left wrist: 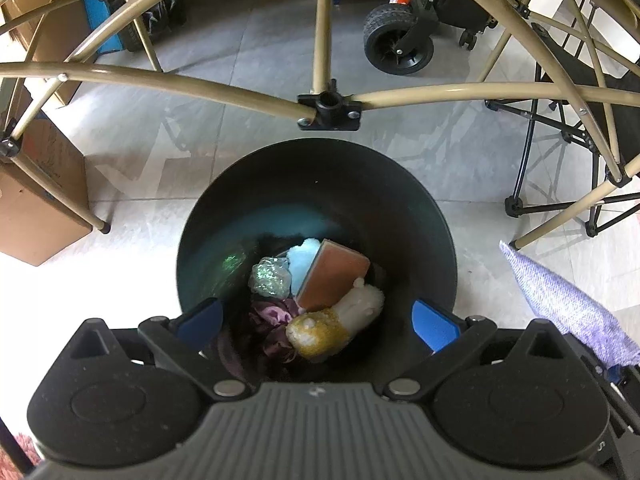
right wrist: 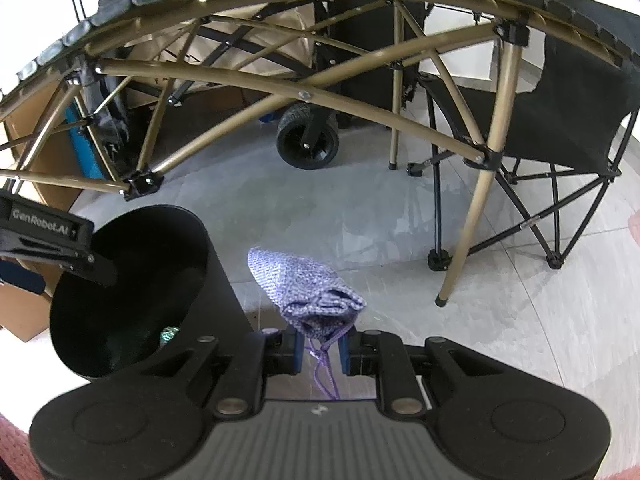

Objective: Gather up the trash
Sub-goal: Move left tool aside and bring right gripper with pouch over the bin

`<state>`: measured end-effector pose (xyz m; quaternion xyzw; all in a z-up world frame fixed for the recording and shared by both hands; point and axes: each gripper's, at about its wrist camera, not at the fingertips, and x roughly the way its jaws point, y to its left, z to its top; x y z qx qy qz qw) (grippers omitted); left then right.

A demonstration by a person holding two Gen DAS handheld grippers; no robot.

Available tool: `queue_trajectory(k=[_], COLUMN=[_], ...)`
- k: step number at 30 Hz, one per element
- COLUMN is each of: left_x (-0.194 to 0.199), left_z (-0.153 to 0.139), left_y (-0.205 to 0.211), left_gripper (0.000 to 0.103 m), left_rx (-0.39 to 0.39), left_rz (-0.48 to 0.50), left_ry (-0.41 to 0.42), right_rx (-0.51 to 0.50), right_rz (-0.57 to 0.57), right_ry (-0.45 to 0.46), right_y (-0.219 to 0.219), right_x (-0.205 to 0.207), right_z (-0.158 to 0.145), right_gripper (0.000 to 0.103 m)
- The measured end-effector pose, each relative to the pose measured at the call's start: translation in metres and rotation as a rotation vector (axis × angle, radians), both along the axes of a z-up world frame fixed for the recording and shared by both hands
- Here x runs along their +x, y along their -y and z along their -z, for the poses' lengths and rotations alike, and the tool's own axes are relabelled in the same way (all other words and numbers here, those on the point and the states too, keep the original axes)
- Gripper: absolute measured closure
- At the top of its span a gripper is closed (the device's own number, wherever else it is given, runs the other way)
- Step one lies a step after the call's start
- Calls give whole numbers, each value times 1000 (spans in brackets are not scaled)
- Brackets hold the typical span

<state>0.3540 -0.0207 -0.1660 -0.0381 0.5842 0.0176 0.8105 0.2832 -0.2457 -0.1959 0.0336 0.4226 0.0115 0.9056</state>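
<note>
A black trash bin (left wrist: 320,184) stands on the tiled floor right under my left gripper (left wrist: 318,322), whose blue-padded jaws are wide open over its mouth with nothing between them. Inside lie an orange sponge block (left wrist: 334,276), a pale blue wad (left wrist: 302,260), a glittery crumpled piece (left wrist: 270,278), a white and yellow plush item (left wrist: 336,320) and purple cloth (left wrist: 272,320). My right gripper (right wrist: 322,350) is shut on the drawstring end of a lilac knitted pouch (right wrist: 308,292), held just right of the bin (right wrist: 132,280). The pouch (left wrist: 568,304) also shows at the right of the left wrist view.
A folding table's tan metal frame (left wrist: 324,108) arches over the bin. A black folding chair (right wrist: 572,92) stands to the right, a cart wheel (left wrist: 398,40) behind, and cardboard boxes (left wrist: 36,208) to the left. The left gripper's body (right wrist: 44,236) shows above the bin.
</note>
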Motion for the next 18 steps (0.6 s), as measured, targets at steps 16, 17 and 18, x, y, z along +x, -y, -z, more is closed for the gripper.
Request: queue_trajectory(k=[16, 17, 18], left_x=[-22, -24, -26], left_z=[-4, -3, -2], left_y=[-77, -83, -91], left_gripper=[0, 0, 0], left_rx=[-14, -14, -14], left_rz=[-100, -110, -122], left_ry=[9, 7, 4], right_rx=[3, 1, -2], right_rz=[-171, -182, -192], right_ry=[63, 62, 60], right_y=[-78, -84, -89], right_x=[10, 11, 13], right_z=[-28, -29, -28], right_gripper=[86, 87, 87])
